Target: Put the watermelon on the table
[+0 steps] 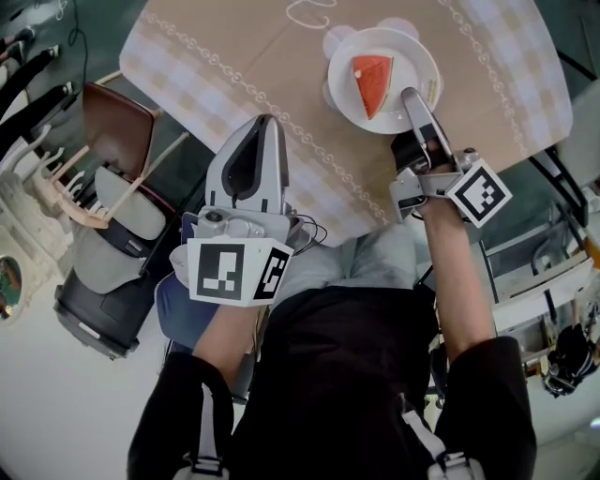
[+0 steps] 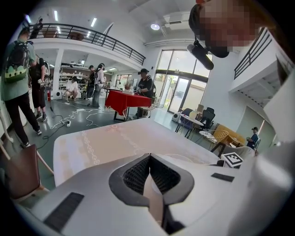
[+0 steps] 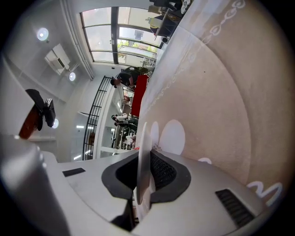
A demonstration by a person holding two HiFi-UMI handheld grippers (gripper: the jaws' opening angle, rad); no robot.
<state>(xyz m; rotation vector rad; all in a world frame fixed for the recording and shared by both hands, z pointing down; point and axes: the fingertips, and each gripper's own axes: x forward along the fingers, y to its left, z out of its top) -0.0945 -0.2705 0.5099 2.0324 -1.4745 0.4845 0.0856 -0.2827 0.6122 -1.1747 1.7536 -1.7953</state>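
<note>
No word, number or brand name is legible in any view. The nearest things to signs are black-and-white square code patterns. Two show on the white marker cube (image 1: 234, 272) of the left gripper (image 1: 266, 122), and one shows on the second white marker cube (image 1: 480, 193) of the right gripper (image 1: 411, 94). The beige checked tablecloth (image 1: 234, 56) carries a white curly print (image 1: 311, 9), cut off by the picture's top edge and unreadable. In the right gripper view, white curved strokes (image 3: 265, 190) on the cloth are also unreadable.
</note>
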